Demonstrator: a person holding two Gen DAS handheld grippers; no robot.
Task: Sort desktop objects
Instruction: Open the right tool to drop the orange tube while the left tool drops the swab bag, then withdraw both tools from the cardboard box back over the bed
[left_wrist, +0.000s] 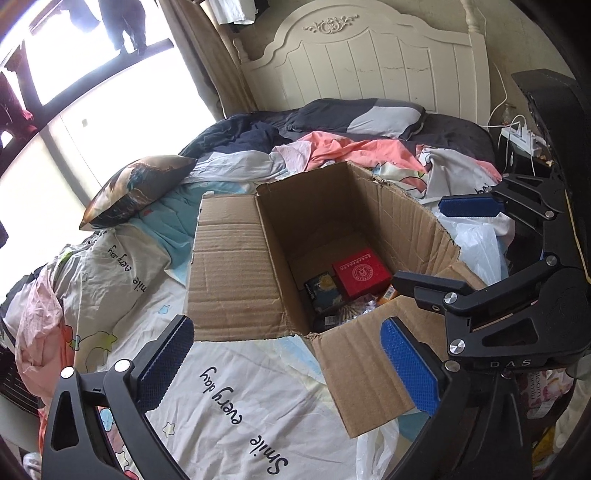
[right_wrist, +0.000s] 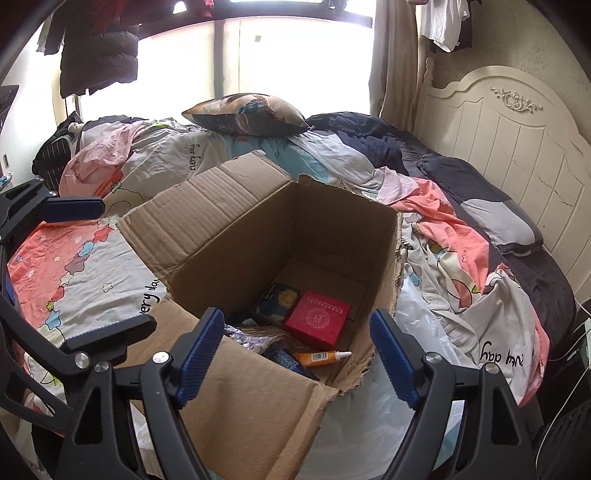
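An open cardboard box (left_wrist: 229, 266) (right_wrist: 221, 214) stands on the bed with its flaps spread out. On its floor lie a red square box (left_wrist: 360, 272) (right_wrist: 317, 319), a dark blue box with a yellow print (left_wrist: 321, 291) (right_wrist: 279, 301), an orange tube (right_wrist: 319, 357) and a crinkled foil packet (right_wrist: 255, 336). My left gripper (left_wrist: 288, 369) hangs open over the box's near-left corner with nothing between its blue pads. Over the near rim, my right gripper (right_wrist: 297, 354) is also open and holds nothing. Each gripper shows at the edge of the other's view.
Rumpled printed quilts and pink sheets cover the bed around the box. A dark cushion (left_wrist: 136, 192) (right_wrist: 247, 114) lies behind it toward the window. A white plastic bag (left_wrist: 476, 247) (right_wrist: 424, 332) is beside the box. The cream headboard (left_wrist: 362, 55) and a power strip (left_wrist: 524, 136) are beyond.
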